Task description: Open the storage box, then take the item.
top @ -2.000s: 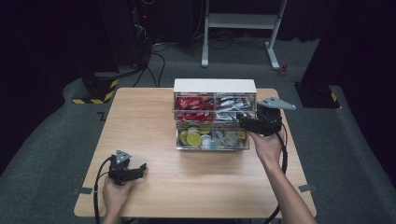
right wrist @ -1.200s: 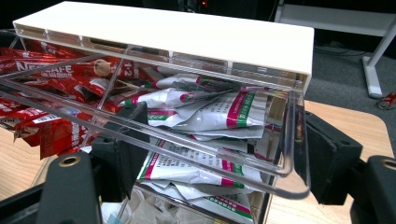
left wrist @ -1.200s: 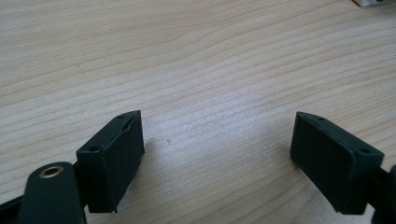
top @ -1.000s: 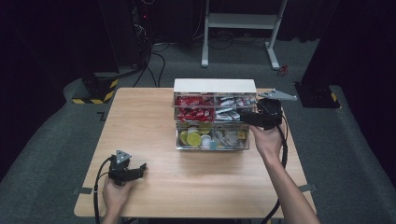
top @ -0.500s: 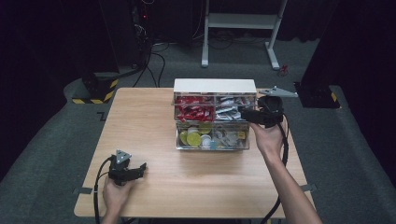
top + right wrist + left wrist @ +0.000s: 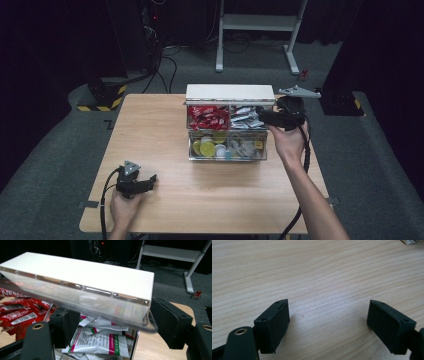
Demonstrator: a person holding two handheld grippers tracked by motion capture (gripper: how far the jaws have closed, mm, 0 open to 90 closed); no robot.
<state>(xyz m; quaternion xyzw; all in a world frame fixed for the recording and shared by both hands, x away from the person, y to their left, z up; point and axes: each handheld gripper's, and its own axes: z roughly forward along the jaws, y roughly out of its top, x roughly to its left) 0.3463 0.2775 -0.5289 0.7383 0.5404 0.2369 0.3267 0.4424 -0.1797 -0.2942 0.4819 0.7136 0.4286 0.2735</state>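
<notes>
At two o'clock on the pale wooden table (image 6: 160, 130), my right gripper (image 6: 110, 327) straddles the clear, white-lidded plastic sachet organiser's (image 6: 227, 131) upper-right compartment, half-open and empty, to reach sachets, while my left gripper (image 6: 150, 179) rests wide open at seven o'clock.

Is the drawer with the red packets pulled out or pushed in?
Pulled out. The upper drawer sticks out from under the white organizer top, so the red packets and white sachets show from above.
</notes>
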